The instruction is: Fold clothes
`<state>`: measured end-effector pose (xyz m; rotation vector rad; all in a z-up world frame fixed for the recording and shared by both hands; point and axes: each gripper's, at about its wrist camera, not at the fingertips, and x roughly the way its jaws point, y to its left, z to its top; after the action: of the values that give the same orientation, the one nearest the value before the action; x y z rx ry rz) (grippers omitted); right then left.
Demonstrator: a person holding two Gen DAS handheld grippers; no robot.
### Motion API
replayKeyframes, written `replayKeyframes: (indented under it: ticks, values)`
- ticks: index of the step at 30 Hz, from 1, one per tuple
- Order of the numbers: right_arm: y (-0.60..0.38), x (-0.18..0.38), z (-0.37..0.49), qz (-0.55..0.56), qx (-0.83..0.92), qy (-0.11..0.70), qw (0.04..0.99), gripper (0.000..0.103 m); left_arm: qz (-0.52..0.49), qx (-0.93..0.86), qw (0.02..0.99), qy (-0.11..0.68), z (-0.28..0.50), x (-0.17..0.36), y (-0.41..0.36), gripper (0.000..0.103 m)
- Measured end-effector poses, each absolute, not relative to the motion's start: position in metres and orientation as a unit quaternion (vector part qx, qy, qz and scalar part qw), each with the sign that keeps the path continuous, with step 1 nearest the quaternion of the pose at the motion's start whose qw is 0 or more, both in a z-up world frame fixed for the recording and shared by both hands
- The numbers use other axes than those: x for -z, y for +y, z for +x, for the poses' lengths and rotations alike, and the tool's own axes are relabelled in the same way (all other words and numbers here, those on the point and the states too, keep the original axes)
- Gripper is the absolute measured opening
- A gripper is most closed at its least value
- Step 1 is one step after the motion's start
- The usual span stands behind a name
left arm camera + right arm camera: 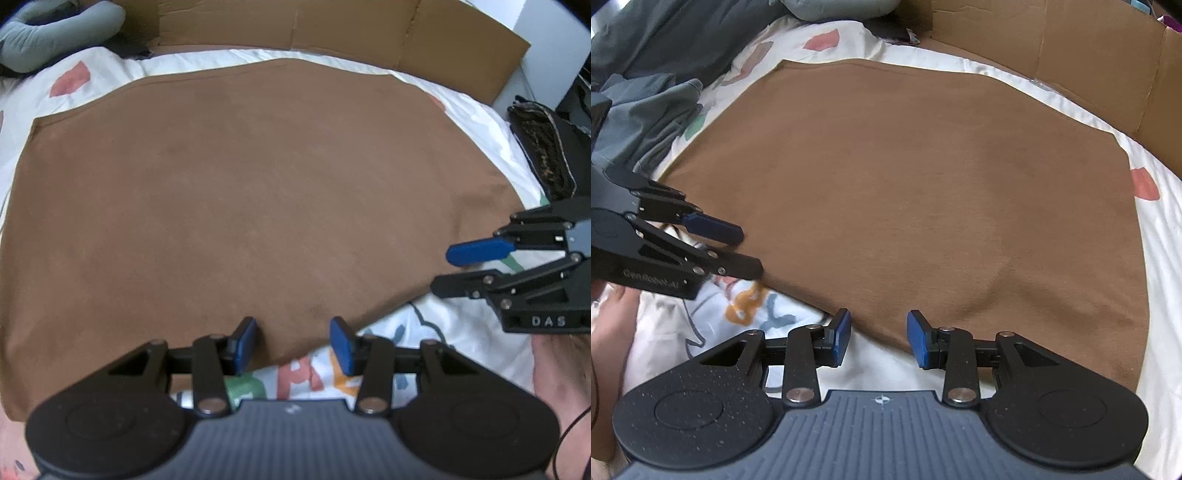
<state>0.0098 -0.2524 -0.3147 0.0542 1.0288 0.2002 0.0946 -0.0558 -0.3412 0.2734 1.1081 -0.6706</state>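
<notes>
A brown garment [240, 192] lies spread flat on a white patterned bedsheet [436, 332]; it also fills the right wrist view [923, 184]. My left gripper [293, 343] is open, its blue pads either side of the garment's near edge, holding nothing. My right gripper [879, 338] is open at the near edge too, empty. The right gripper shows at the right of the left wrist view [443, 271], the left gripper at the left of the right wrist view [748, 251].
A cardboard sheet [332, 26] stands behind the bed. A grey pillow [55, 33] lies at the far left. Dark grey clothes [646, 92] are piled at the left. A dark bag [546, 155] sits beside the bed on the right.
</notes>
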Motion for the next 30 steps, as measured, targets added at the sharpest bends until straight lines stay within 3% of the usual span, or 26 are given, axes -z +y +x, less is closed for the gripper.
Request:
replayKeyframes:
  ticks: [4,19,30]
  values:
    - [-0.251,0.304,0.012,0.035,-0.103,0.467,0.878,0.041,0.12,0.313,0.813,0.477,0.093,0.327,-0.055,0.041]
    - [-0.246,0.326,0.01,0.045,-0.1,0.49,0.865,0.04,0.112,0.32,0.795,0.503,0.091,0.337,-0.055,0.041]
    - [-0.245,0.316,0.011,0.043,-0.111,0.479,0.87,0.041,0.083,0.312,0.811,0.488,0.091,0.332,-0.054,0.031]
